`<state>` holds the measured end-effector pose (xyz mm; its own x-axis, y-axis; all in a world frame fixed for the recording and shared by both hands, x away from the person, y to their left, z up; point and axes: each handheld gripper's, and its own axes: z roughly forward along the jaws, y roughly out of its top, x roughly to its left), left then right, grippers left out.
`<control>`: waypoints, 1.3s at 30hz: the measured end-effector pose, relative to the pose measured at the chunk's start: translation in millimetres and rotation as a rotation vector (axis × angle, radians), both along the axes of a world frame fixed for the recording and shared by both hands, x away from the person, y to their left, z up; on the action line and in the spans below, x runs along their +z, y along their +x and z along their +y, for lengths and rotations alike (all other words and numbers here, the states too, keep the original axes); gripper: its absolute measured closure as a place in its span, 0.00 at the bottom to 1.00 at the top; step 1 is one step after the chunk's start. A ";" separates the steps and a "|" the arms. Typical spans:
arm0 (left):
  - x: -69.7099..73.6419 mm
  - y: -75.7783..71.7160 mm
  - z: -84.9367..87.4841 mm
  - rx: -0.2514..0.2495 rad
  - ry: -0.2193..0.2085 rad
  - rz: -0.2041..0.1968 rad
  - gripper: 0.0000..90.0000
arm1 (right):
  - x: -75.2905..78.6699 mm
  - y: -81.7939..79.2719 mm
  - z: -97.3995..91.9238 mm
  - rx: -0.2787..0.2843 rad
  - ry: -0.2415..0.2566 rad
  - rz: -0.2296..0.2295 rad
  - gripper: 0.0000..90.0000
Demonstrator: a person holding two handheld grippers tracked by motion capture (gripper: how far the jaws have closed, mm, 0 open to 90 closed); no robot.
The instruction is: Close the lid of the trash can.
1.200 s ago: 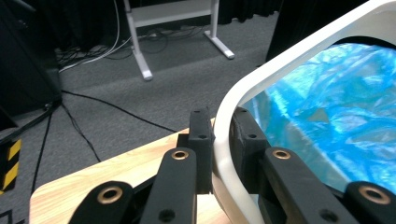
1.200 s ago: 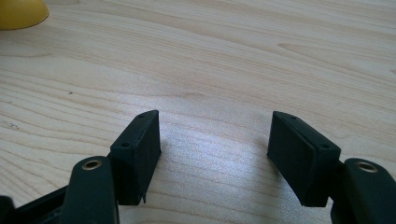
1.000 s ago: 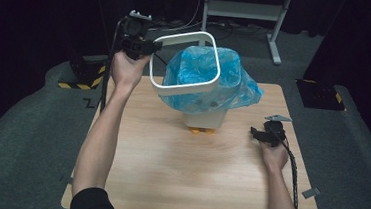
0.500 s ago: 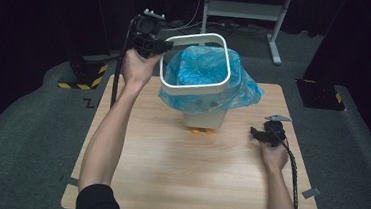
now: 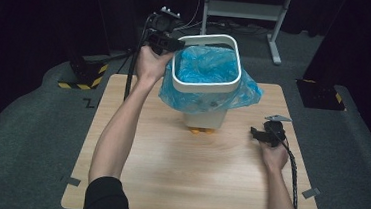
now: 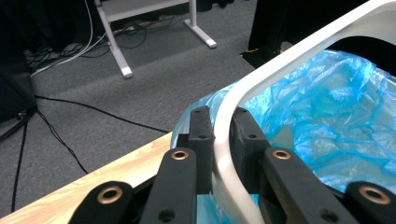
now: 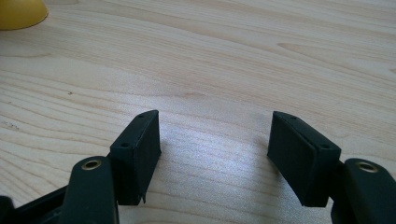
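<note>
1. High view: the left gripper (image 5: 164,41) is hovering above the far left corner of the wooden table (image 5: 167,183), its jaws pinching the left side of a white rim ring (image 5: 206,85) that is sitting over a blue bag (image 5: 204,68).
2. High view: the blue bag is lining a white bin (image 5: 206,118); its loose plastic is spilling out beneath the ring, to the right of and below the left jaws.
3. High view: something small and orange (image 5: 201,131) is peeking out at the foot of the bin; what it is cannot be told.
4. High view: the right gripper (image 5: 264,136) is resting low over the table, well apart from the bin, its jaws pointing towards it.
5. Left gripper view: the left gripper (image 6: 218,128) is clamping the white rim ring (image 6: 299,51) between its two black jaws, which are standing nearly closed with only the ring's thin wall between the pads.
6. Left gripper view: the blue bag (image 6: 327,116) is lying to the right of the jaws, inside the ring; the table edge (image 6: 93,179) is lying to their left.
7. Right gripper view: the right gripper (image 7: 215,154) is holding its jaws wide apart, with bare table (image 7: 210,56) between and ahead of them.
8. Right gripper view: a yellow rounded object (image 7: 21,11) is sitting far ahead of the jaws, to the left.
</note>
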<state>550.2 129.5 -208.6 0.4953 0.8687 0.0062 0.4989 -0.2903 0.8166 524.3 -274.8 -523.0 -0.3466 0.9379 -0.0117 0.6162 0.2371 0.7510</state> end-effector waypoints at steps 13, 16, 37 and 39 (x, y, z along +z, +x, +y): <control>-7.0 15.2 -8.8 0.000 0.012 0.018 0.89 | 0.0 0.2 0.1 0.004 0.000 0.000 0.38; -7.9 17.9 -9.9 0.002 0.014 0.015 0.89 | -0.1 0.3 0.0 0.004 -0.001 0.000 0.38; -14.6 32.8 -18.4 0.000 0.092 0.015 0.89 | 0.1 0.1 0.5 0.008 -0.003 0.000 0.38; -16.1 34.1 -18.4 0.000 0.089 0.015 0.89 | 0.1 0.1 0.5 0.009 -0.004 0.000 0.38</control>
<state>584.3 111.1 -224.7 0.4958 0.8651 0.0760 0.5111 -0.3615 0.7798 524.4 -274.3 -522.9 -0.3547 0.9348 -0.0152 0.6138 0.2451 0.7504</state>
